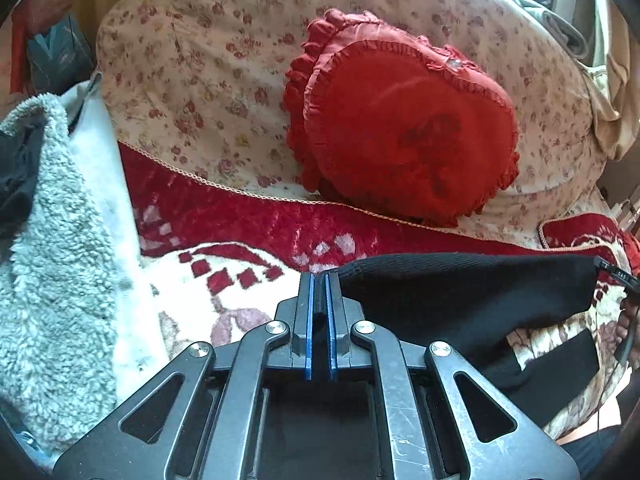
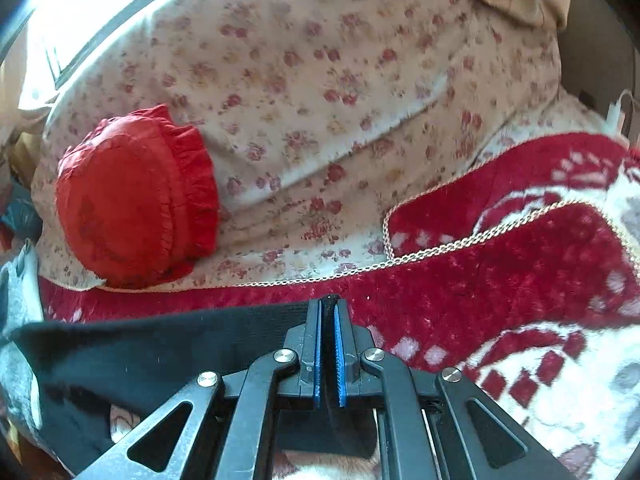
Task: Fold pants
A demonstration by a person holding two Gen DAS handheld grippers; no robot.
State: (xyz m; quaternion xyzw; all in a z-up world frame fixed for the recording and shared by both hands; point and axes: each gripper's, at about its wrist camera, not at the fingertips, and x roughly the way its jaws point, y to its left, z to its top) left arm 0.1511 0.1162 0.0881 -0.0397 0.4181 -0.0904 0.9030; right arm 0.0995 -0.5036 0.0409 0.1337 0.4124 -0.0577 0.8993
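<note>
Left gripper [image 1: 319, 280] and right gripper [image 2: 329, 306] jaws clamped on black pants [image 1: 460, 292] waistband ends, stretching it taut above the red blanket [image 2: 480, 280] for folding.

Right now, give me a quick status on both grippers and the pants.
Left gripper shut on black pants. Right gripper shut on same pants, edge stretched between them above red blanket. Red heart pillow beyond, grey fleece at left; neither touching.

left gripper [image 1: 320, 280] pinches black pants [image 1: 460, 292] above red blanket [image 1: 248, 216].
</note>
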